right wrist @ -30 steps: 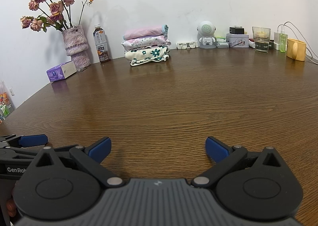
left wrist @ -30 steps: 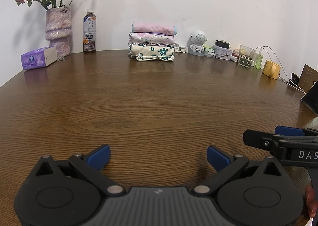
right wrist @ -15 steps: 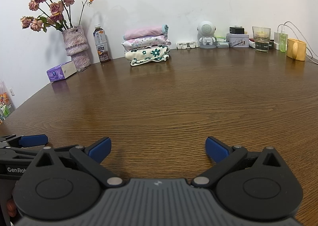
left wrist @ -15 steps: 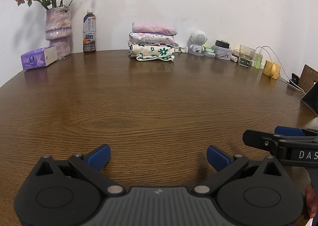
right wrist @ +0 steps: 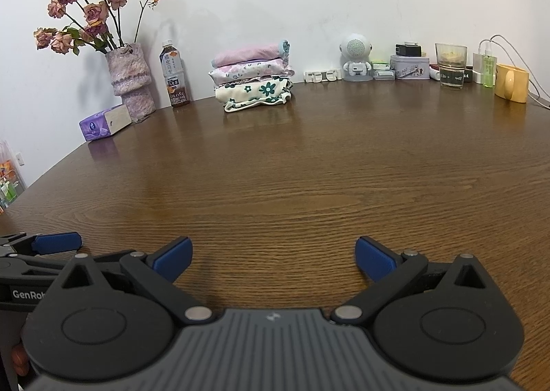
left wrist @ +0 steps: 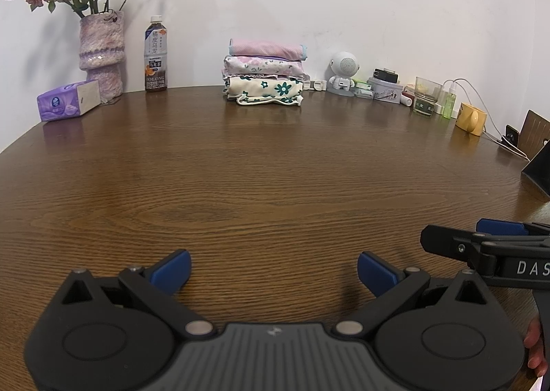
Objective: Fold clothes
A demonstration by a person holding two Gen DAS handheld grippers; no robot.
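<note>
A stack of three folded clothes point(left wrist: 265, 73) sits at the far edge of the brown wooden table point(left wrist: 261, 177), against the wall; it also shows in the right wrist view point(right wrist: 252, 79). A pink piece is on top, a floral one in the middle, a cream one with green flowers at the bottom. My left gripper point(left wrist: 273, 269) is open and empty, low over the near table. My right gripper point(right wrist: 273, 258) is open and empty beside it. Each gripper shows from the side in the other's view: the right one point(left wrist: 495, 239), the left one point(right wrist: 44, 246).
Along the wall stand a vase of dried roses point(left wrist: 99, 57), a tea bottle point(left wrist: 155, 55), a purple tissue pack point(left wrist: 67, 105), a white robot figure point(left wrist: 343, 76), a tin, a glass point(left wrist: 426, 95), a yellow mug point(left wrist: 471, 117) and charging cables.
</note>
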